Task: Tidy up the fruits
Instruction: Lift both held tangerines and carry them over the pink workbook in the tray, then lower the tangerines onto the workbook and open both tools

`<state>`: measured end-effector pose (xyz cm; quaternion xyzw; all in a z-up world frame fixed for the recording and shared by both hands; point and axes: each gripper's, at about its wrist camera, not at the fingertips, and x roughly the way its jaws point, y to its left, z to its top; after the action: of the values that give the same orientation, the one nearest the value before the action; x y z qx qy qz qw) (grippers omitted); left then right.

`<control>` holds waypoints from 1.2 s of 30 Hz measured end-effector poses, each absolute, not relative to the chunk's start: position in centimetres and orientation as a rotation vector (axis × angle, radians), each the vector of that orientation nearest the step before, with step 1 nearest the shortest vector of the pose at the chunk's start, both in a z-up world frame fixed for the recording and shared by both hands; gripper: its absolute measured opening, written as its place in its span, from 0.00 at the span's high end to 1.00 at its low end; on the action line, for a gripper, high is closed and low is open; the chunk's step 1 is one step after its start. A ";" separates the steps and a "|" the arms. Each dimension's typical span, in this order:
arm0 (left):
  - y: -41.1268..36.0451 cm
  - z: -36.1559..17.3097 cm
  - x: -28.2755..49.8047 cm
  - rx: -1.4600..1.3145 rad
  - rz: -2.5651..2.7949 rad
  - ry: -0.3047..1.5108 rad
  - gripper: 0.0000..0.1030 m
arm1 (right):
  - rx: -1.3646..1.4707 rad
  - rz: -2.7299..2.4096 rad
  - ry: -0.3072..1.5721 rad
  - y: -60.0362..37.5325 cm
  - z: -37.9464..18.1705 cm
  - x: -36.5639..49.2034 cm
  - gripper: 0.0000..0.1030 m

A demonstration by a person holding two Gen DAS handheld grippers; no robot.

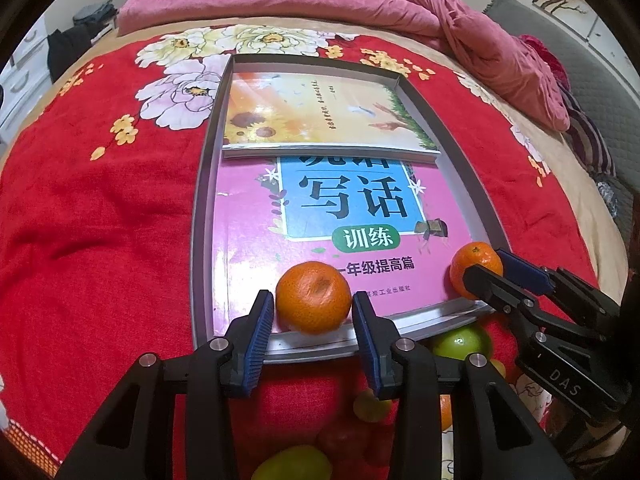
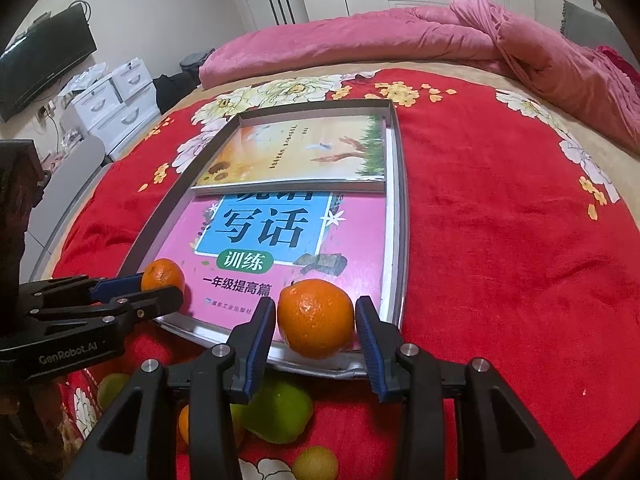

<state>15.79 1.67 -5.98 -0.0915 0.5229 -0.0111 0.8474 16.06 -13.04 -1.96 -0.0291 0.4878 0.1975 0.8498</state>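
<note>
**Mandarins at the near edge of the tray, one between each gripper's pads**

Mandarins sit in both grippers over a shallow grey tray (image 1: 202, 216) that lies on a red flowered blanket (image 1: 92, 216). The left gripper (image 1: 313, 312) has its blue pads against the two sides of a mandarin (image 1: 313, 298) at the tray's near rim, over the pink workbook (image 1: 256, 216) that lines the tray. The right gripper (image 2: 316, 322) pinches a second mandarin (image 2: 316, 316) in the same way, further right along that rim; in the left wrist view this fruit (image 1: 476, 266) shows by the tray's near right corner. A sunflower-cover book (image 1: 316, 112) lies across the far half of the tray, overlapping the workbook.

On the blanket in front of the tray lie more fruits: a green apple (image 2: 280, 416), a smaller green fruit (image 2: 315, 462), another green one (image 2: 112, 390) and an orange one (image 2: 184, 424) partly hidden behind the fingers. A pink quilt (image 2: 400, 36) is bunched along the far side.
</note>
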 end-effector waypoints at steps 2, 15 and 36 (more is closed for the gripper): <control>1.7 -6.0 15.8 -0.193 -0.020 1.102 0.57 | -0.060 0.414 1.028 -13.1 -1.9 16.1 0.58; 2.2 -5.8 15.7 -0.212 -0.015 1.105 0.54 | -0.048 0.396 1.008 -13.5 -1.0 16.0 0.50; 1.9 -1.9 13.7 -0.215 -0.045 1.031 0.32 | -0.060 0.379 0.885 -13.7 2.6 14.7 0.23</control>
<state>13.74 1.90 -1.89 -0.1026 0.4922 -0.0214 0.8642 14.71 -13.67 2.62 -0.0287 0.4254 0.1822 0.8860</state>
